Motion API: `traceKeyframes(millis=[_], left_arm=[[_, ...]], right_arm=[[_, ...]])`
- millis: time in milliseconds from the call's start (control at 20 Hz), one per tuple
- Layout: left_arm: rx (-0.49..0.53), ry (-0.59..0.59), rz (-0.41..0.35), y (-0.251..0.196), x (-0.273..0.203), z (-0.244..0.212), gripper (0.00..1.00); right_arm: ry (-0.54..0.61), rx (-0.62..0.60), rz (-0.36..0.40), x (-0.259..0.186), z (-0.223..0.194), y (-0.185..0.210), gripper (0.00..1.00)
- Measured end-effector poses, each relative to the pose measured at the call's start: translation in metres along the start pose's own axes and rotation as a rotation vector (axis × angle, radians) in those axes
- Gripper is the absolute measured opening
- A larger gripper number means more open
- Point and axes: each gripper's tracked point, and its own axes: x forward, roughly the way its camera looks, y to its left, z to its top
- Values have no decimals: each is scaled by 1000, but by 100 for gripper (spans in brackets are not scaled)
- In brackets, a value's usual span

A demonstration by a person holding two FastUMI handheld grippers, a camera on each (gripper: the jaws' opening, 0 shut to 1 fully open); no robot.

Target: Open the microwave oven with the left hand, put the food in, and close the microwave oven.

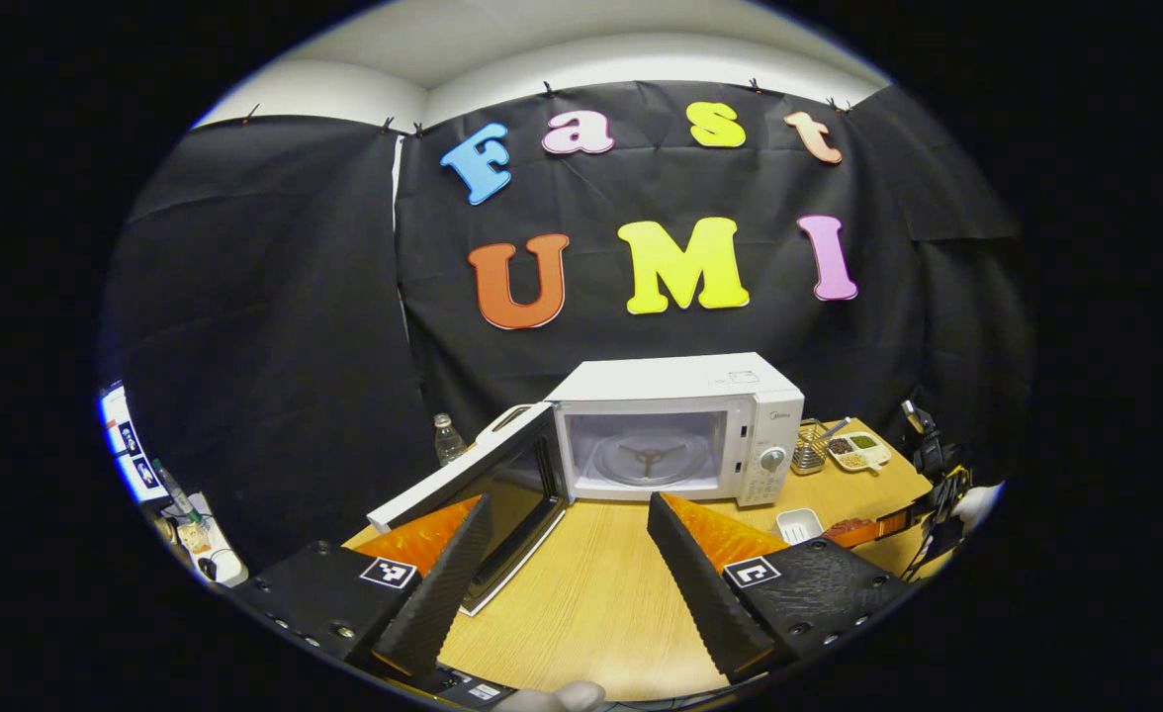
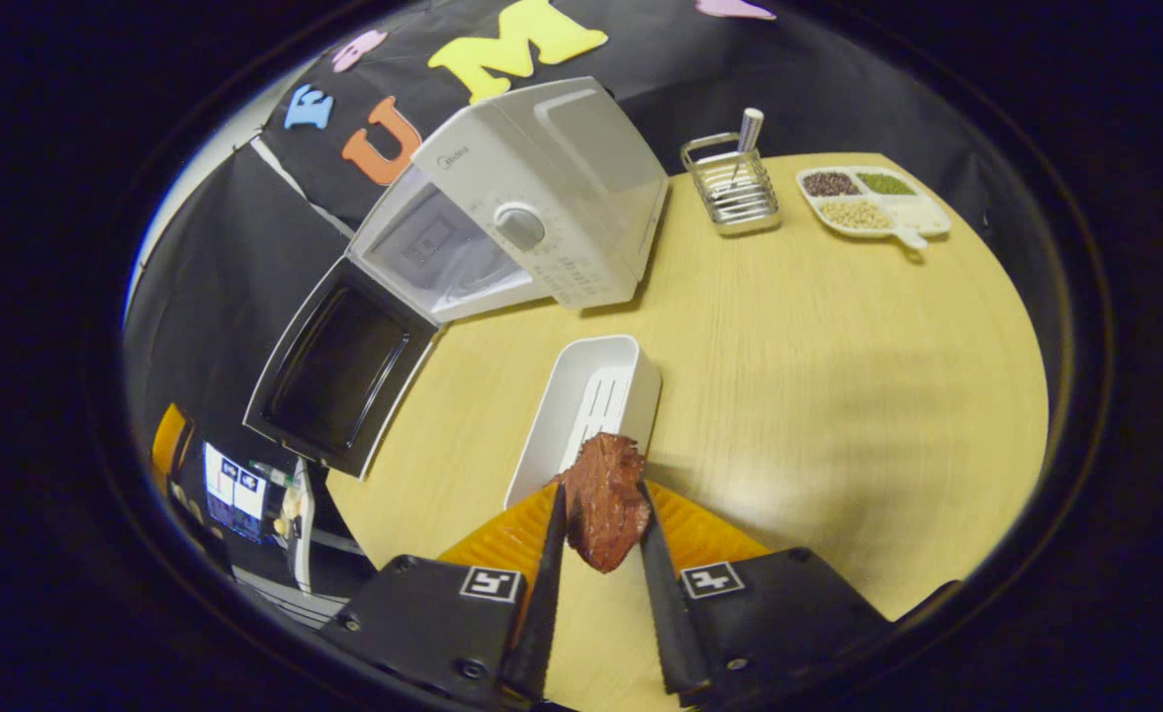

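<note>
Two grippers work over the table (image 2: 839,376). The right gripper (image 2: 601,514) has its jaws clamped on the reddish-brown food (image 2: 603,499), held just above the near end of a white tray (image 2: 581,405). The left gripper (image 1: 572,514) has its jaws spread wide, empty, facing the microwave oven (image 1: 675,425), whose door (image 1: 483,475) hangs open.

The meat (image 2: 603,499) hides the near end of the tray (image 2: 586,410). The microwave (image 1: 675,425) covers the lower part of the rack (image 1: 811,447). The bottle (image 1: 448,438) stands half behind the door (image 1: 473,475)
</note>
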Motion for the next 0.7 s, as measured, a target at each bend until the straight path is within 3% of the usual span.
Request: traceKeyframes(millis=[50,150,250,300,500,550,600,700], left_arm=[[-4,6,18,2,-2,-2,97],[-10,20,34,2,-3,-7,97],[-5,30,47,4,-5,-9,97],[-3,21,54,7,-5,-7,97],[-9,10,41,11,-6,-6,96],[-15,6,29,12,-5,-7,96],[-18,2,15,13,-4,-6,97],[-18,-9,-22,16,-1,-7,97]], right_arm=[[12,12,12,2,1,1,22],[25,31,55,3,2,9,20],[31,30,65,3,4,14,10],[36,9,62,3,5,16,17],[5,-64,18,-9,17,25,16],[-10,-79,11,-15,21,32,6],[-30,-92,2,-20,27,38,16],[-81,-103,-18,-35,38,53,15]])
